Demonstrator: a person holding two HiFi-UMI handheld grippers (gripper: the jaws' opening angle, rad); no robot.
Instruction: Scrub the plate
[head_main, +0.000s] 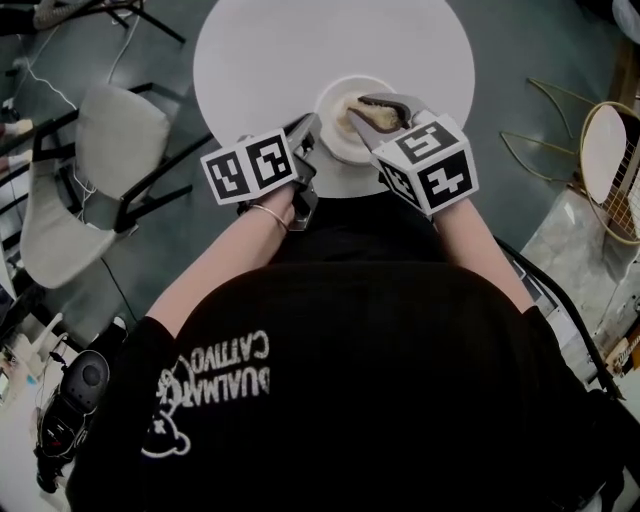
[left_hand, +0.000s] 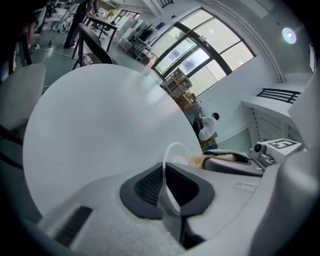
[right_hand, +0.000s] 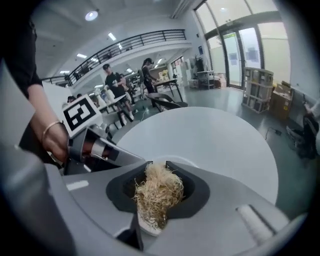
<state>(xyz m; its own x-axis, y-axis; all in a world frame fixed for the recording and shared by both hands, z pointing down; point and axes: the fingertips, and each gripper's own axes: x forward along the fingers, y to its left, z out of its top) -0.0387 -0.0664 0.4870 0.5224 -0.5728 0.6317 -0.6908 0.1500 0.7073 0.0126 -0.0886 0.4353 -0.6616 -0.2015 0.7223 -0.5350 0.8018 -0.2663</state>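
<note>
A small white plate (head_main: 334, 142) sits at the near edge of the round white table (head_main: 270, 50). My left gripper (head_main: 307, 128) is shut on the plate's left rim. In the left gripper view the thin rim (left_hand: 171, 150) runs up between the pads of that gripper (left_hand: 165, 187). My right gripper (head_main: 378, 113) is shut on a tan fibrous scrubber (head_main: 357, 112), held over the inside of the plate. The right gripper view shows the scrubber (right_hand: 158, 192) bunched between the dark pads, with the left gripper (right_hand: 107, 150) close on the left.
A grey chair (head_main: 100, 170) stands left of the table, and a wire-frame chair (head_main: 608, 160) at the right. The person's body fills the lower half of the head view. People, desks and shelves are far off in the hall.
</note>
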